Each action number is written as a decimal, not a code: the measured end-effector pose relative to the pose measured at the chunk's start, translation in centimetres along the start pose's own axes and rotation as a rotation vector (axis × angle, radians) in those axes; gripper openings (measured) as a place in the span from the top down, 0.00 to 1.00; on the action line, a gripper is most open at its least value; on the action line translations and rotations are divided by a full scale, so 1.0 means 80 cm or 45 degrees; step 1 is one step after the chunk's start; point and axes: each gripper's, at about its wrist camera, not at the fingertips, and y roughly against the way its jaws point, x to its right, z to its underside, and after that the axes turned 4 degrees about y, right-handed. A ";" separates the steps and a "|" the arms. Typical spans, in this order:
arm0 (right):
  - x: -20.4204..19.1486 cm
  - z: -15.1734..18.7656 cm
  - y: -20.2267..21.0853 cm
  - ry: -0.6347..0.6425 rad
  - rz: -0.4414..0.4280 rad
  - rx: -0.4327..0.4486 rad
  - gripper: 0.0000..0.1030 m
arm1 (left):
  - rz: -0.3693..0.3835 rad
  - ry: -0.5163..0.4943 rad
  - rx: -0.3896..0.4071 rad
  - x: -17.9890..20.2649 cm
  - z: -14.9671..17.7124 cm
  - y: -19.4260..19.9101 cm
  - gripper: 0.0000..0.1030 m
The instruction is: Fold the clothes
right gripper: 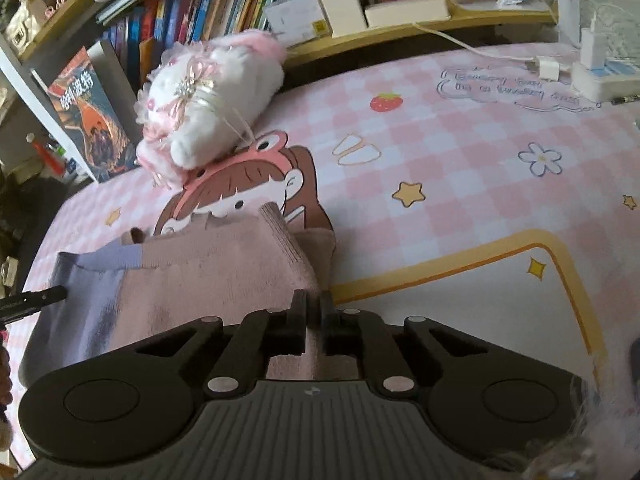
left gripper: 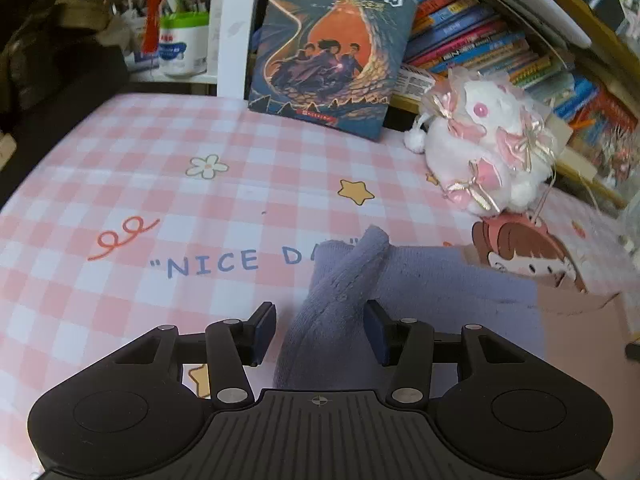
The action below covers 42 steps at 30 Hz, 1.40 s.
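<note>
The garment point(right gripper: 192, 280), a small knit thing that's half purple and half pink, lies on the pink checked tablecloth point(left gripper: 140, 184) just in front of the plush toy point(left gripper: 488, 152). The left gripper point(left gripper: 320, 332) sits about half open over the purple end; a raised fold pokes up between its fingers but the pads aren't pressing on it. The right gripper point(right gripper: 314, 312) is pinched tight on the pink edge, cloth squeezed between its jaws. A book point(left gripper: 332, 40) leans against the shelf behind.
</note>
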 end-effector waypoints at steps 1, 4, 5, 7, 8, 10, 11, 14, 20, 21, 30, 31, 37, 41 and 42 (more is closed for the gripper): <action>0.003 -0.001 0.000 -0.026 -0.019 -0.007 0.84 | 0.012 0.024 -0.010 -0.002 0.000 -0.002 0.52; 0.010 -0.003 -0.002 -0.080 -0.067 -0.021 0.65 | 0.050 0.094 -0.041 -0.009 0.000 -0.008 0.51; 0.010 -0.004 -0.007 -0.079 -0.066 -0.039 0.65 | 0.052 0.110 -0.038 -0.009 0.001 -0.009 0.51; 0.008 -0.005 -0.016 -0.076 -0.079 -0.067 0.65 | 0.058 0.133 -0.033 -0.008 0.003 -0.009 0.54; 0.006 -0.005 -0.021 -0.073 -0.093 -0.069 0.65 | 0.070 0.142 -0.035 -0.006 0.004 -0.009 0.55; 0.001 -0.006 -0.029 -0.057 -0.115 -0.073 0.67 | 0.084 0.164 -0.037 -0.003 0.006 -0.009 0.71; -0.003 -0.007 -0.032 -0.034 -0.114 -0.074 0.73 | 0.071 0.172 -0.029 -0.002 0.007 -0.009 0.77; -0.016 -0.012 -0.025 0.052 -0.120 -0.027 0.86 | 0.071 0.171 0.044 0.005 0.007 0.017 0.88; -0.029 -0.017 0.024 0.134 -0.218 0.169 0.87 | 0.060 0.136 0.065 0.001 0.004 0.032 0.87; -0.025 -0.018 0.012 0.116 -0.195 0.128 0.87 | 0.041 0.141 0.031 -0.002 0.005 0.019 0.87; -0.017 -0.015 -0.040 0.122 -0.047 -0.015 0.68 | -0.049 0.123 0.029 -0.004 0.007 0.016 0.68; -0.016 -0.016 -0.037 0.125 -0.023 -0.006 0.61 | -0.059 0.121 0.030 -0.004 0.007 0.016 0.65; -0.024 -0.010 0.014 0.157 0.036 0.117 0.44 | -0.041 0.050 0.228 0.011 0.021 0.080 0.36; -0.038 0.007 0.039 0.176 0.082 0.173 0.34 | -0.005 0.052 0.278 0.015 0.038 0.112 0.32; -0.042 0.014 0.045 0.176 0.096 0.183 0.33 | -0.001 0.048 0.279 0.016 0.043 0.117 0.30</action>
